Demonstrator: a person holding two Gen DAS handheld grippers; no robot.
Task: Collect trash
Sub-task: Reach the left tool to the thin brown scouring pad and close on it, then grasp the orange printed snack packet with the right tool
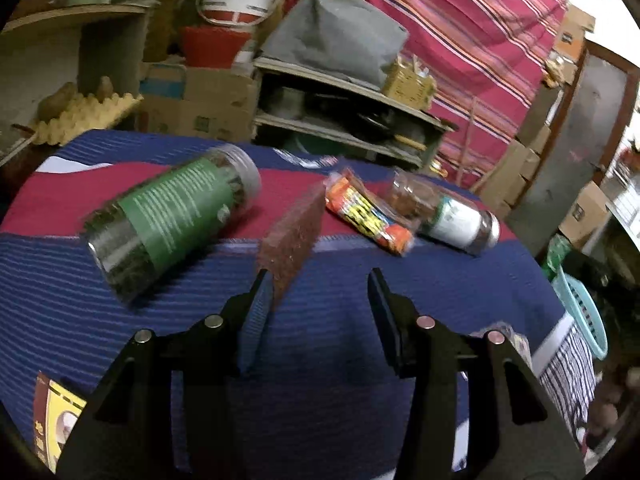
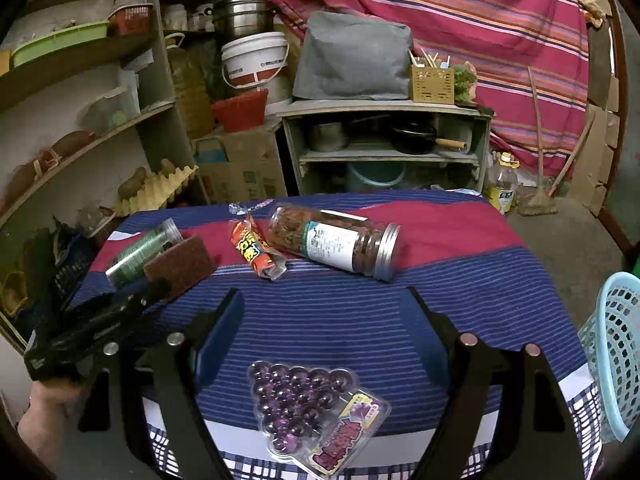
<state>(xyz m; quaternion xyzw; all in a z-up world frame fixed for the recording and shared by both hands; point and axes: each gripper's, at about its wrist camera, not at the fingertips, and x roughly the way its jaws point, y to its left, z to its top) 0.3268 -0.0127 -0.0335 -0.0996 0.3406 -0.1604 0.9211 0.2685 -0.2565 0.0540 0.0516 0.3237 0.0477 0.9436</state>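
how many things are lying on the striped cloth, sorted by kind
Jars: 2, the green-label jar and the white-label jar
Scrub pads: 1, the brown pad
Snack wrappers: 1, the orange wrapper
Blister packs: 1, the purple pack
Total: 5

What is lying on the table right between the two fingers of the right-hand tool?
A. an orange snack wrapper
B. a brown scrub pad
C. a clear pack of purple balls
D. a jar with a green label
C: the clear pack of purple balls lies on the striped cloth between the open fingers of the right gripper; the other three items lie farther back.
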